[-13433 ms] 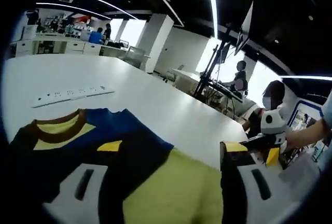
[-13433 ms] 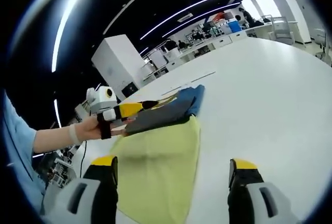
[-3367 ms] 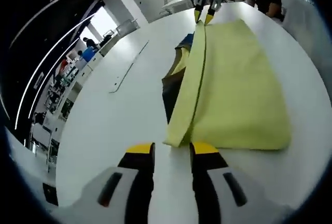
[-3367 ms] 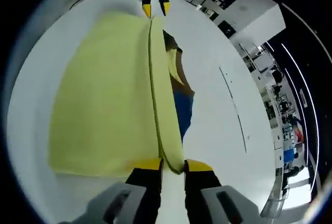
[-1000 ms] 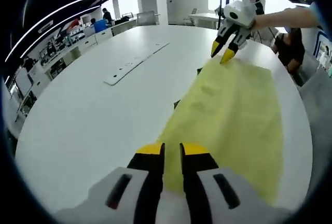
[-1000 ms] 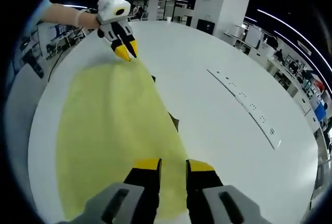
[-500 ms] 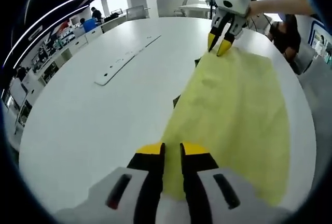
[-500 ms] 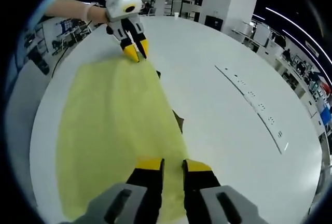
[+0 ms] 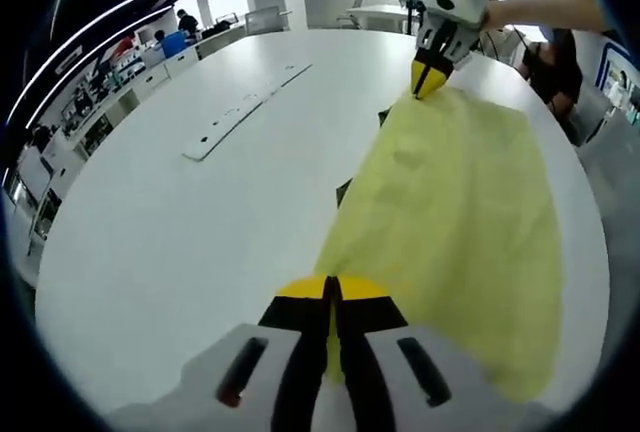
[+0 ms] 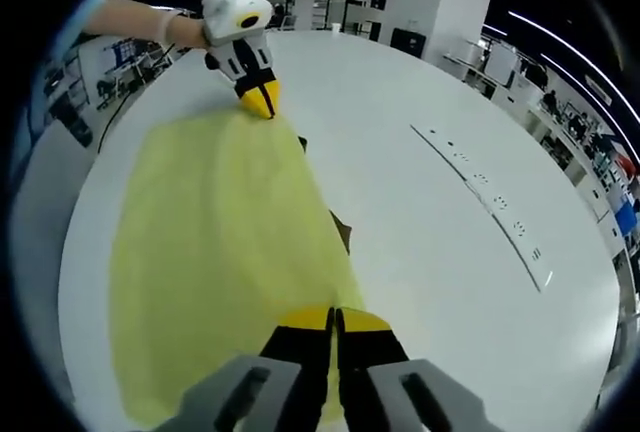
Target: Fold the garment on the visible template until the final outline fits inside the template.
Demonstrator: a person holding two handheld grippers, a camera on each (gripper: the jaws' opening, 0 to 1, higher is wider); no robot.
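A plain pale-yellow garment (image 9: 455, 192) lies on a white desk (image 9: 170, 222), a dark edge peeking from beneath; both grippers are white and black with yellow fingertips (image 10: 258, 102).

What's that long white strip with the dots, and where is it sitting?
The white strip lies flat on the white table, apart from the yellow garment: left of it in the left gripper view, right of it in the right gripper view.

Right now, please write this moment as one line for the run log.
left gripper: shut on garment corner | right gripper: shut on opposite corner | garment: yellow side up, flat on white table | template: cannot tell
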